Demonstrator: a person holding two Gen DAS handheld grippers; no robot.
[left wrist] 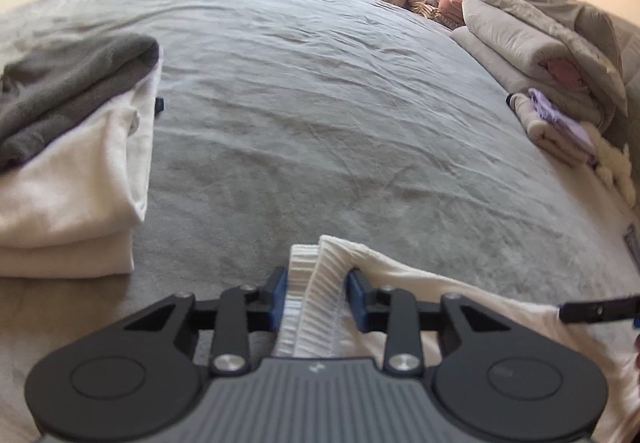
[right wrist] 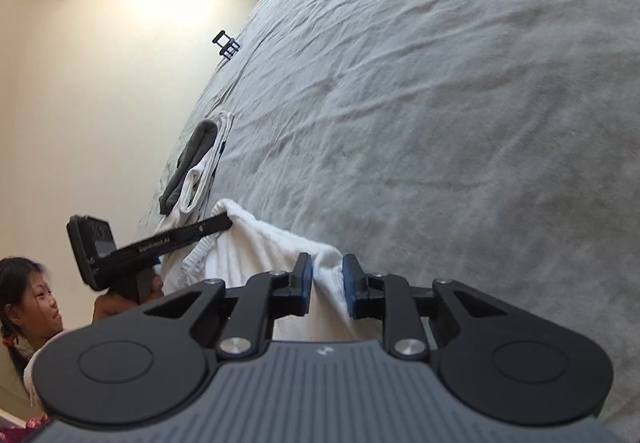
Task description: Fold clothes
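Clamped on one white garment (left wrist: 420, 283): left gripper (left wrist: 316, 293) on its ribbed hem, right gripper (right wrist: 326, 285) on a bunched fold, cloth stretched between them, long axis running gripper to gripper just above the bed (left wrist: 300, 91). Ahead, open bedding; left of the left gripper a folded stack (left wrist: 72, 171), far right piled blankets (left wrist: 532, 55), neither blocking.

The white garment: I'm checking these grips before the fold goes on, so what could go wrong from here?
The left gripper holds only the ribbed hem of the white garment, so it may slip free. The right gripper pinches a thin bunched fold and could lose it. The finished stack lies close by and might get dragged.
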